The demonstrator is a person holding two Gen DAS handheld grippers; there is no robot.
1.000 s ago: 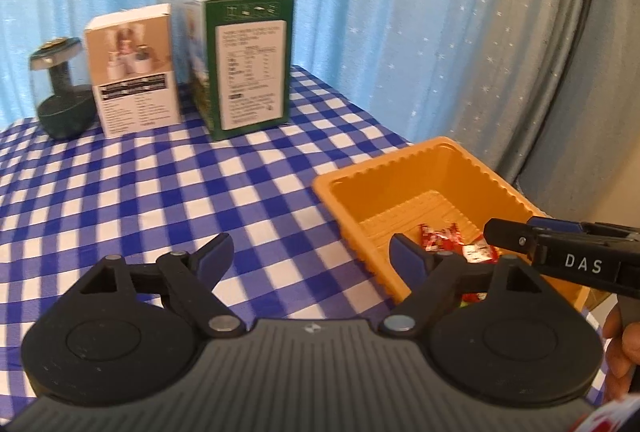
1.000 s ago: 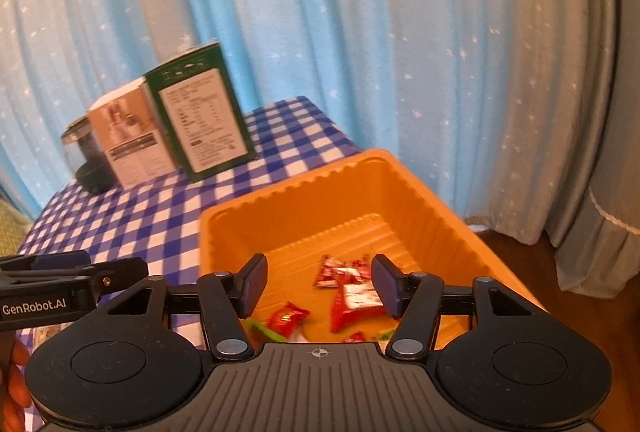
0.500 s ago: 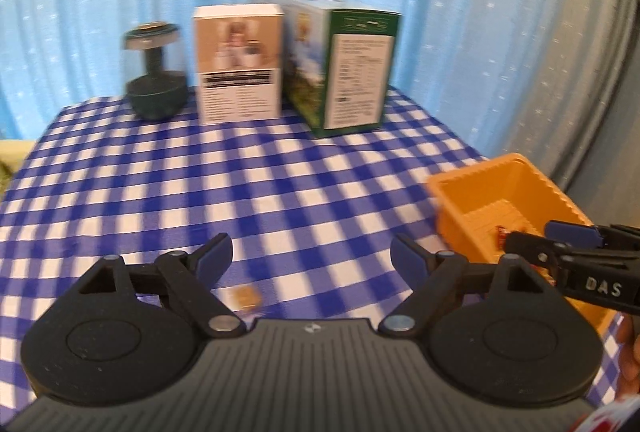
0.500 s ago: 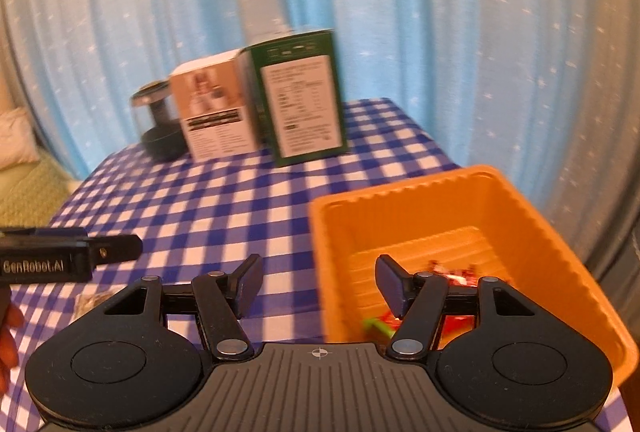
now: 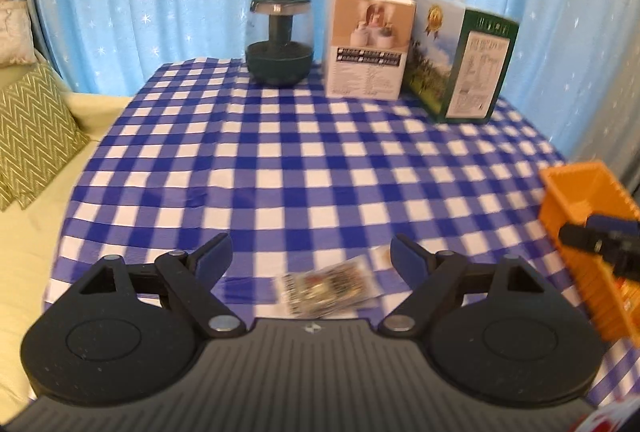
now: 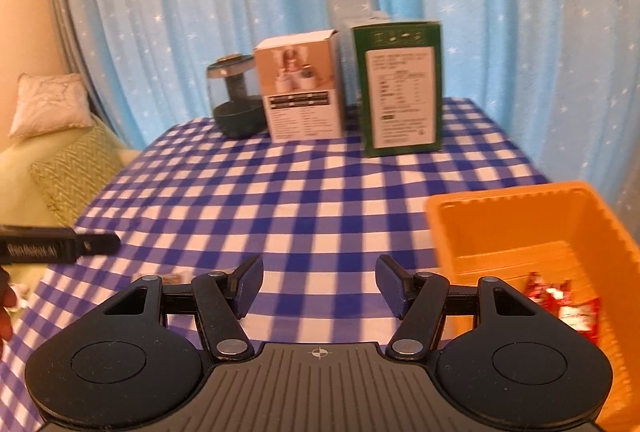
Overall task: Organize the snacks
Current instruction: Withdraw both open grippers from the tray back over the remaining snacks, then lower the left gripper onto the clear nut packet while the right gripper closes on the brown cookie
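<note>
Left wrist view is showing my left gripper (image 5: 310, 252) hanging spread and empty over a blurred snack packet (image 5: 326, 290) lying flat on the checked bench (image 5: 320, 160), low in the frame's middle. I am judging that a low, centred pinch across the packet suits best. My right gripper (image 6: 319, 286) is also spread, holding nothing, beside the orange bin (image 6: 500, 200) at lower right, red snacks (image 6: 560, 306) inside.
</note>
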